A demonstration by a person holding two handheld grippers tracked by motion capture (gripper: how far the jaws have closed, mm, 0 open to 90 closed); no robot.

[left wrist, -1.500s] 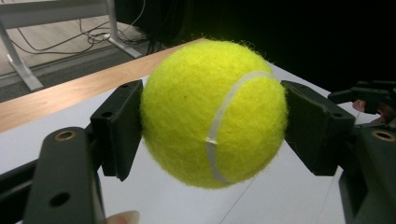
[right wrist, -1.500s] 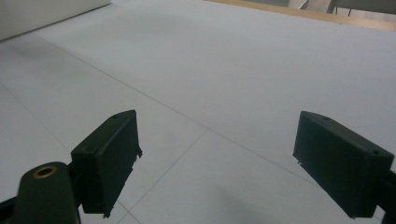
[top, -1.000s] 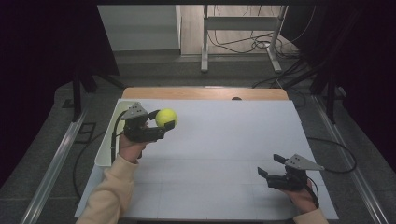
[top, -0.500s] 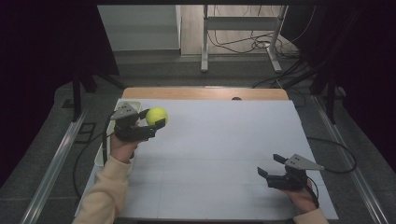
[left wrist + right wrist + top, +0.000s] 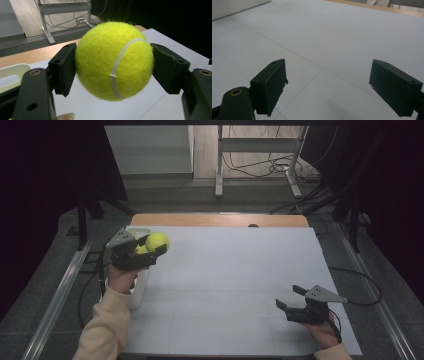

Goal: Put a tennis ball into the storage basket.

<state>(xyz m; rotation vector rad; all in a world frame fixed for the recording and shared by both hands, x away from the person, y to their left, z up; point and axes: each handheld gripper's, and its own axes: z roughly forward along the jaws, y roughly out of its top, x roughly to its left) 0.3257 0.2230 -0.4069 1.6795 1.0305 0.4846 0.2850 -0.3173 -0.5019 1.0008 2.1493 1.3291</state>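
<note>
- Far left of the high view: pale bin at the bench edge, mostly hidden behind hand and sleeve; contents hard to make out.
- Left gripper held above that bin, fingers clenched on a yellow tennis ball, lifted clear of the bench.
- In the left gripper view: ball pinched on both sides, white seam facing the camera; bin corner cut off at left.
- Bare white sheet across the middle of the bench.
- Near right: right gripper low over the bench, fingers spread wide, grasping nothing; hand partly cut off by the bottom edge.
</note>
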